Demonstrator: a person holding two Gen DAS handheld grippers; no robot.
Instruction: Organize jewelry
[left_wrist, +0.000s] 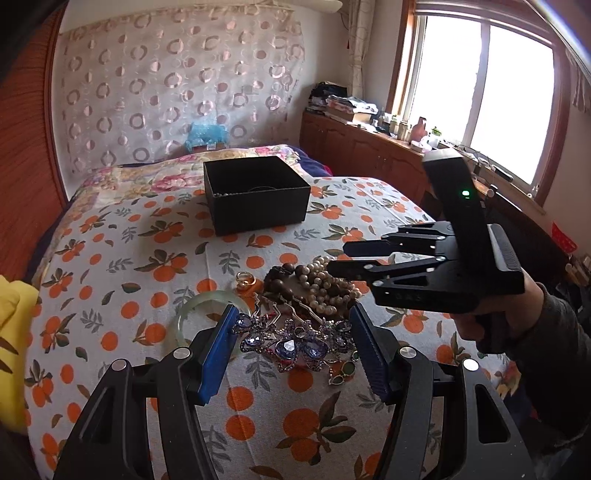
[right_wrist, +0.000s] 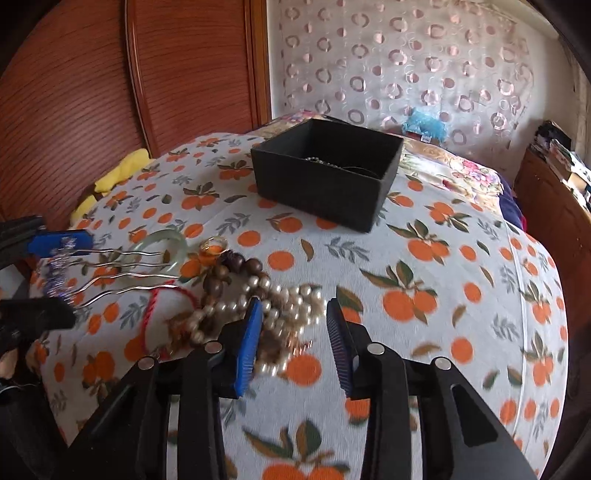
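Note:
A pile of jewelry lies on the orange-print bedspread: a blue-stone hair comb (left_wrist: 291, 341), a pearl necklace (left_wrist: 325, 280), brown wooden beads (left_wrist: 280, 278), a pale green bangle (left_wrist: 192, 310) and a gold ring (left_wrist: 245, 279). My left gripper (left_wrist: 291, 343) has its blue pads on either side of the hair comb; in the right wrist view the comb (right_wrist: 110, 275) sits between its fingers, prongs pointing right. My right gripper (right_wrist: 295, 332) is open and empty, just above the pearl necklace (right_wrist: 280, 302). An open black box (right_wrist: 327, 173) stands farther back with a chain inside.
A yellow cloth (left_wrist: 11, 332) lies at the bed's left edge. A wooden wardrobe (right_wrist: 110, 92) stands on the left, a low wooden cabinet (left_wrist: 369, 147) with clutter under the window on the right. A folded floral quilt (left_wrist: 155, 173) lies behind the box.

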